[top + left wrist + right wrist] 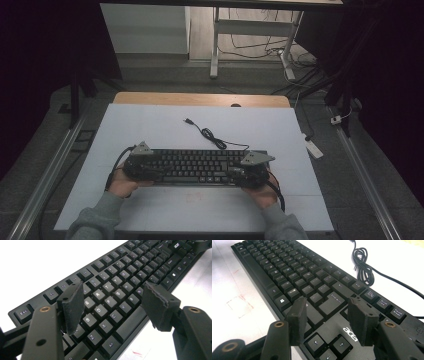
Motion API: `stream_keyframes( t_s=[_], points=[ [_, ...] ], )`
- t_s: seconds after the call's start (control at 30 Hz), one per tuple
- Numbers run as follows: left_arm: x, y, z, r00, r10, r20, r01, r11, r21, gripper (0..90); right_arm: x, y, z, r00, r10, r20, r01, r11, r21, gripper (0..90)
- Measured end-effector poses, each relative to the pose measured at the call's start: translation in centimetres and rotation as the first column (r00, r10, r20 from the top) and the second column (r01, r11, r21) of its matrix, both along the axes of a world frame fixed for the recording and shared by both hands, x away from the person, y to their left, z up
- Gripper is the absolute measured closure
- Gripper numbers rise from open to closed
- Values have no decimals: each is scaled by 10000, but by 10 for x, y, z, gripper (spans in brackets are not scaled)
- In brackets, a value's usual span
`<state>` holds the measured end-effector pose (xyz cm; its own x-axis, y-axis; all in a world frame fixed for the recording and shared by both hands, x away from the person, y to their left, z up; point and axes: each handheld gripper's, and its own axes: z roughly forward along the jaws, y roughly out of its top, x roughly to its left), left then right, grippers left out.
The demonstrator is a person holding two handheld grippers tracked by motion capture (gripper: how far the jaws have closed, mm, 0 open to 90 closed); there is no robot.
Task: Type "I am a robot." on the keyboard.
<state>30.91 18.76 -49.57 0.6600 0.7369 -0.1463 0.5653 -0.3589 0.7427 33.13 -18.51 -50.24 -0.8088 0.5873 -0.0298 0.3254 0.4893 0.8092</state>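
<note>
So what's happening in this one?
A person holds tongs in each hand over a black keyboard lying on the white table. The left tongs hover open above the letter keys, gripping nothing. The right tongs stand open over the arrow-key end. The keyboard's cable lies loosely coiled behind it.

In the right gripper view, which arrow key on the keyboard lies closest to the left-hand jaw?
The left arrow key on the keyboard: it sits right beside that jaw, while the other arrow keys lie farther right or lower.

Matt black plastic keyboard (117,290) on smooth white tabletop (150,130)
</note>
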Motion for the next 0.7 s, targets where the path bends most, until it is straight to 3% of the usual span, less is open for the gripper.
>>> stream_keyframes(
  t_s=[0.7],
  points=[
    [1,-3,-2,9999,-71,-73,73,9996,263,338,1,10,5,9997,231,129,-233,9996,156,513]
  ],
)
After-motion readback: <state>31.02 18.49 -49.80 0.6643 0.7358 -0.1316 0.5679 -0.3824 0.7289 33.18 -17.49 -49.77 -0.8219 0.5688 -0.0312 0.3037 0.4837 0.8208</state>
